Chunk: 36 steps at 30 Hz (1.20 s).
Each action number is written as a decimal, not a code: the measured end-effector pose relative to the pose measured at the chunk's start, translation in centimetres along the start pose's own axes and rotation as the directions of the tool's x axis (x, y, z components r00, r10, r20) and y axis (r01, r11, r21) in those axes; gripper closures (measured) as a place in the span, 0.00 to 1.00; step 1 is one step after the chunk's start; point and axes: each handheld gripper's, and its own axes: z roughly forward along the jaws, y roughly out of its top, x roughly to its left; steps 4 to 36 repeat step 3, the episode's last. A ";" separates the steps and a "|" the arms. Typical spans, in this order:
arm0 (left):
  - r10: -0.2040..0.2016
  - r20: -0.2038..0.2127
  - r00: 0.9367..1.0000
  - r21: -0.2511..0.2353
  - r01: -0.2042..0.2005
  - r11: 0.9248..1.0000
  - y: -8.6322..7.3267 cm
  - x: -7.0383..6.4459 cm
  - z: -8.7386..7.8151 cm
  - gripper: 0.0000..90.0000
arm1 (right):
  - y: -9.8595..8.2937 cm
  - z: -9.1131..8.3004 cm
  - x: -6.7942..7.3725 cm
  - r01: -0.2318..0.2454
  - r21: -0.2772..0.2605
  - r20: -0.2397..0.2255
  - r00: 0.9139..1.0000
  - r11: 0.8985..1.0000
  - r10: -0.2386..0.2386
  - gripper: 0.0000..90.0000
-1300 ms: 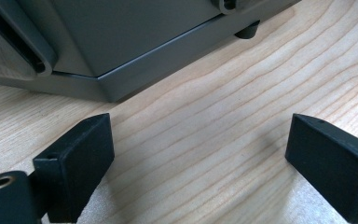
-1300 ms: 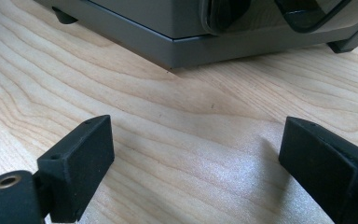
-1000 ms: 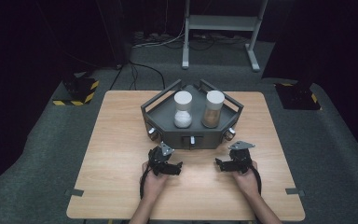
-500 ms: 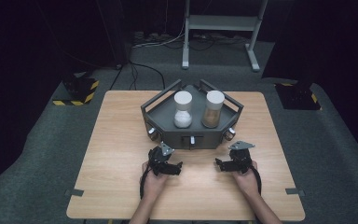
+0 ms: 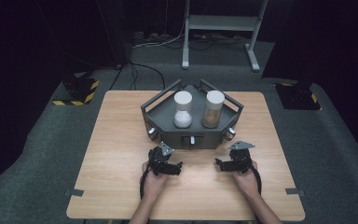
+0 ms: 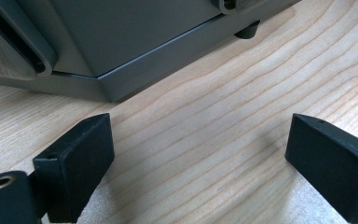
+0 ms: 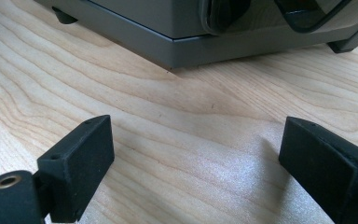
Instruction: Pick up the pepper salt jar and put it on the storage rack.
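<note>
A grey angular tray (image 5: 161, 108) stands at the back middle of the wooden table (image 5: 116, 154). In it stand two jars with white lids: one with white contents (image 5: 182, 111) on the left, one with brown contents (image 5: 213, 109) on the right. My left gripper (image 5: 167, 160) rests on the table just in front of the tray's left corner, open and empty. My right gripper (image 5: 230, 158) sits in front of the tray's right corner, also open and empty. In the left gripper view the tray's grey base (image 6: 135, 70) is close ahead; in the right gripper view the tray's base (image 7: 186, 44) fills the top.
Metal knobs (image 5: 152, 132) stick out of the tray's front faces. Bare wood lies at both sides of the tray and along the table's front edge. A metal stand (image 5: 219, 28) and cables lie on the dark floor beyond.
</note>
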 end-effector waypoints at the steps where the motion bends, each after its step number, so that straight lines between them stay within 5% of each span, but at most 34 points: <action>1: 0.001 0.000 1.000 0.000 -0.001 1.000 0.0 0.0 0.0 0.09 | 0.0 0.0 0.0 0.000 0.000 0.000 1.000 1.000 0.000 0.11; 36: 0.000 0.000 1.000 0.000 0.000 1.000 0.0 0.0 0.0 0.09 | 0.0 0.0 0.0 0.000 0.000 0.000 1.000 1.000 0.000 0.11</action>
